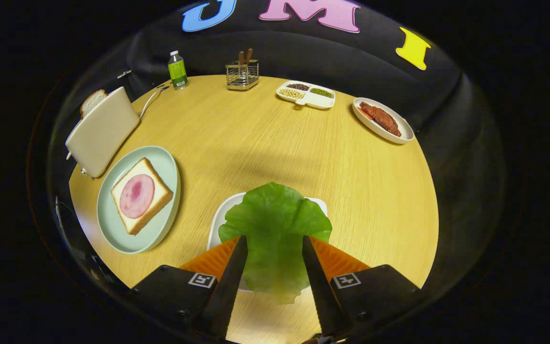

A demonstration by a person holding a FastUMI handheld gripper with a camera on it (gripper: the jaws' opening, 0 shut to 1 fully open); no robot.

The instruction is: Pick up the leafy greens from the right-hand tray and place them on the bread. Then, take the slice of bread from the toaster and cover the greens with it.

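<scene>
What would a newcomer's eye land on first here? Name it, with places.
First the big green lettuce leaf, lying between the tool's fingers and over a white tray; whether the fingers press it I cannot tell. Next, beyond the fingers to the left, the pale green plate with bread topped by pink ham, a toaster behind it.

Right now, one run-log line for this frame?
tool astride lettuce leaf | leaf over white tray | ham bread uncovered | toaster slice waiting
</scene>
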